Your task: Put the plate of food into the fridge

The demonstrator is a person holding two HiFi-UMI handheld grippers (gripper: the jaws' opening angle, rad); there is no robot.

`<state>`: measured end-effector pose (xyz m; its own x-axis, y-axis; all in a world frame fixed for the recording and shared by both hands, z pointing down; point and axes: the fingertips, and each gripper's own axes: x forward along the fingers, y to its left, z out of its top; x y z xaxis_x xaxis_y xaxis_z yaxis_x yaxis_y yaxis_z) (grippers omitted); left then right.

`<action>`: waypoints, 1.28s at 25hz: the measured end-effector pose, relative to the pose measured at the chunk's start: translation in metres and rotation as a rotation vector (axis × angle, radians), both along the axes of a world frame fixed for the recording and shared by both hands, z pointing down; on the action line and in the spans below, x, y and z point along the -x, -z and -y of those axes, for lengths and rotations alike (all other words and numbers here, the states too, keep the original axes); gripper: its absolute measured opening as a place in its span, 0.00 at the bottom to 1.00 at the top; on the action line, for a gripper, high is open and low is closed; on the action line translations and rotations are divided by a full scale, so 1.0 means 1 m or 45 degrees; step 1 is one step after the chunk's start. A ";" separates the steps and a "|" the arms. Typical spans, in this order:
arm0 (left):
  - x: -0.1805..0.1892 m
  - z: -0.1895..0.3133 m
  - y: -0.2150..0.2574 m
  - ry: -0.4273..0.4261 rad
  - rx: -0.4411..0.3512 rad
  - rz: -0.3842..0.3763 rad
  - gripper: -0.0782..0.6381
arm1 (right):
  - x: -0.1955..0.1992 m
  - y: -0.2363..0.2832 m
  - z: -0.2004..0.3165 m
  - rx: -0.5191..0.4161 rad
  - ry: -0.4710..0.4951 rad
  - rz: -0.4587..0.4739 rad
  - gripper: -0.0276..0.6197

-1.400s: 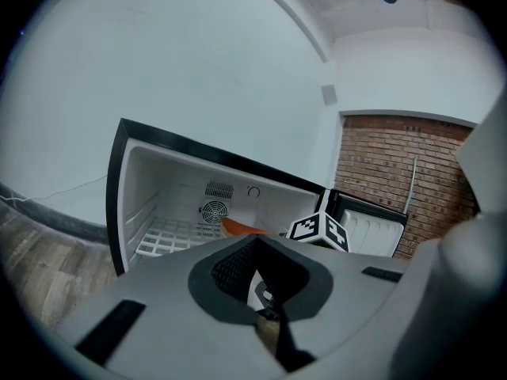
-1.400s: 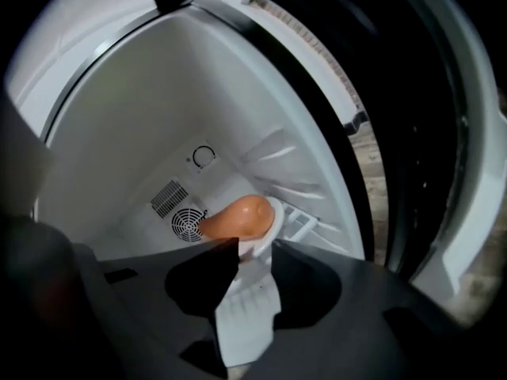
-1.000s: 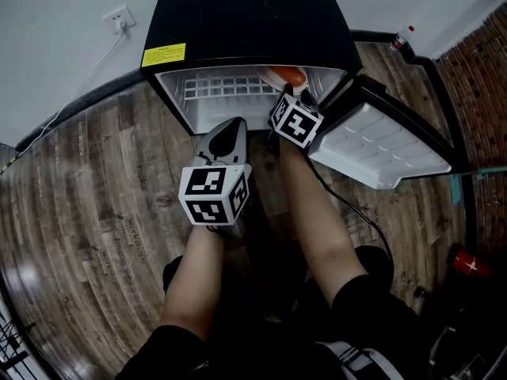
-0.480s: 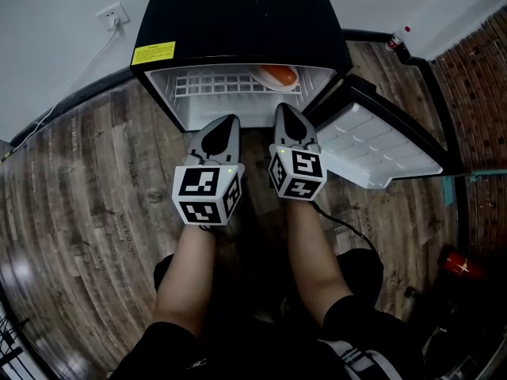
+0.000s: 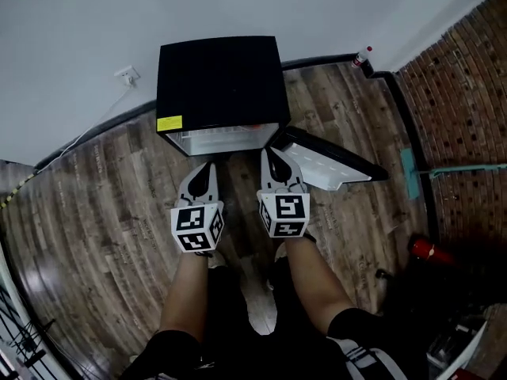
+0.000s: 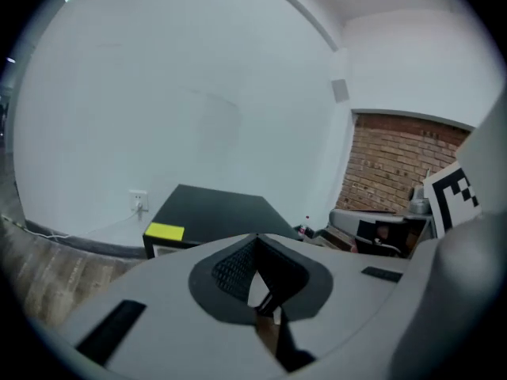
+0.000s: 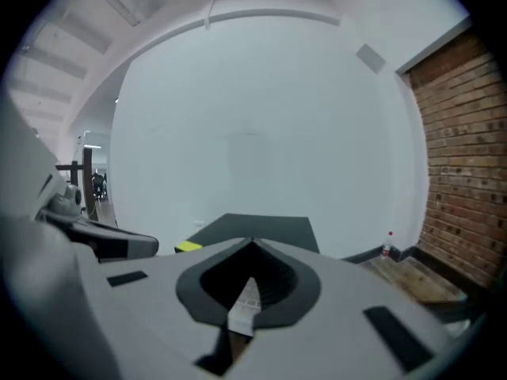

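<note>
Wood-plank flooring (image 5: pixel 103 212) meets a plain white wall (image 5: pixel 238 6) at the rear and a brick wall (image 5: pixel 467 93) on the right. Against the white wall stands a black compact fridge (image 5: pixel 220 81). Its door (image 5: pixel 329 163) is swung fully open to the right, white inner lining facing up. Only a narrow strip of white interior shows below the front edge of the fridge top. The plate of food cannot be made out in that strip, and neither gripper carries it. The person's forearms extend toward the fridge opening from the lower edge of the head view. The left gripper (image 5: pixel 206 167) and the right gripper (image 5: pixel 270 152) are held side by side just in front of the fridge, both pointing at it. Left gripper: jaws closed tip to tip, nothing between them. Right gripper: jaws fully closed, nothing between them. A yellow label (image 5: pixel 169 123) sits at the front left corner of the fridge top. A wall socket (image 5: pixel 127 75) is mounted left of the fridge. A small red-capped bottle (image 5: pixel 362 57) stands at the wall base to the right.
</note>
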<state>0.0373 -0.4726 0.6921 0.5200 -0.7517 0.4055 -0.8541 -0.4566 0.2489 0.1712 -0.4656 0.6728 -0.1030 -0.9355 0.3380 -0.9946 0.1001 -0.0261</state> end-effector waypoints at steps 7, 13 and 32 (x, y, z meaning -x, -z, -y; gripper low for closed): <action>-0.002 -0.009 0.225 0.021 0.016 -0.029 0.10 | 0.009 0.235 -0.012 -0.090 -0.021 0.054 0.06; -0.005 -0.014 0.389 0.036 -0.115 0.005 0.10 | 0.017 0.394 -0.027 -0.227 0.023 0.081 0.06; -0.044 -0.045 0.527 -0.009 -0.337 0.021 0.10 | -0.005 0.538 -0.061 -0.446 0.083 0.092 0.06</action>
